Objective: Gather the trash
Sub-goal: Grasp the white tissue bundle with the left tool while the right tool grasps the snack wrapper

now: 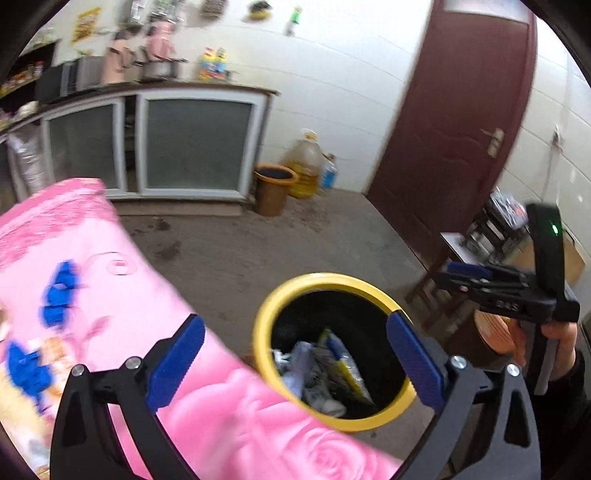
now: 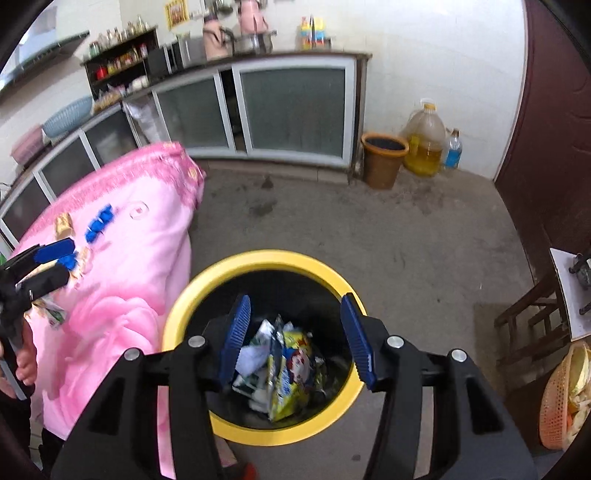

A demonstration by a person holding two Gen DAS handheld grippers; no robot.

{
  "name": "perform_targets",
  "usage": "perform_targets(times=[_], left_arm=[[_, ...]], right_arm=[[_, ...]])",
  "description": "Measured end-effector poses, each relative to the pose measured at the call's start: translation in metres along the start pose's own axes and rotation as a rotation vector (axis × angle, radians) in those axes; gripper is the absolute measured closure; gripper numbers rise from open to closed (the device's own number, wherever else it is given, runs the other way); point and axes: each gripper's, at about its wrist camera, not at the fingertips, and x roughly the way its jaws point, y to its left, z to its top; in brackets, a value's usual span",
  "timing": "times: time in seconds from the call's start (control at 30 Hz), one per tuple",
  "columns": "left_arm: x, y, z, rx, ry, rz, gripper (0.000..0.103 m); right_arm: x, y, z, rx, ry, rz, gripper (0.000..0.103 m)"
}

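Over the bin [image 2: 258, 258] | my right gripper [image 2: 299, 339] gapes empty | remaining wrappers [image 2: 62, 223] at 10 o'clock, nearer my open-jawed left gripper [image 1: 295, 365]

You have almost nothing legible here. The small white marking [image 1: 511, 305] on the black side of the right gripper [image 1: 445, 274] looks like two or three characters, but blur keeps you from reading them. The yellow paper poster [image 2: 176, 13] on the white tiled wall carries print too small to make out. The crumpled yellow snack packet [image 2: 291, 373] in the yellow-rimmed black bin [image 2: 334, 280] shows a cartoon face with smeared lettering. The labels on the yellow-and-blue bottles [image 1: 211, 64] on the counter and the big amber oil jug [image 2: 424, 142] are unreadable too.
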Motion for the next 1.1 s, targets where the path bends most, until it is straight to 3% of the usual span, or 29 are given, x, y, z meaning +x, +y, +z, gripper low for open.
perform_targets(times=[0.17, 0.33, 0.53, 0.73, 0.87, 1.1], left_arm=[[-0.065, 0.038, -0.013, -0.026, -0.062, 0.116, 0.008], [-0.146, 0.092, -0.047, -0.036, -0.094, 0.277, 0.007], [-0.225, 0.168, -0.097, -0.067, -0.069, 0.523, 0.007], [-0.263, 0.221, -0.136, -0.195, -0.063, 0.689, 0.007], [-0.270, 0.244, -0.157, -0.272, -0.068, 0.753, 0.007], [-0.261, 0.286, -0.166, -0.419, -0.063, 0.739, 0.007]], right_arm=[[-0.029, 0.029, -0.003, -0.055, -0.131, 0.063, 0.050], [-0.042, 0.080, -0.003, -0.155, -0.202, 0.163, 0.044], [-0.026, 0.169, -0.010, -0.293, -0.171, 0.286, 0.044], [-0.006, 0.260, -0.031, -0.428, -0.133, 0.390, 0.044], [0.013, 0.313, -0.046, -0.529, -0.094, 0.409, 0.044], [0.041, 0.364, -0.057, -0.647, -0.038, 0.400, 0.043]])
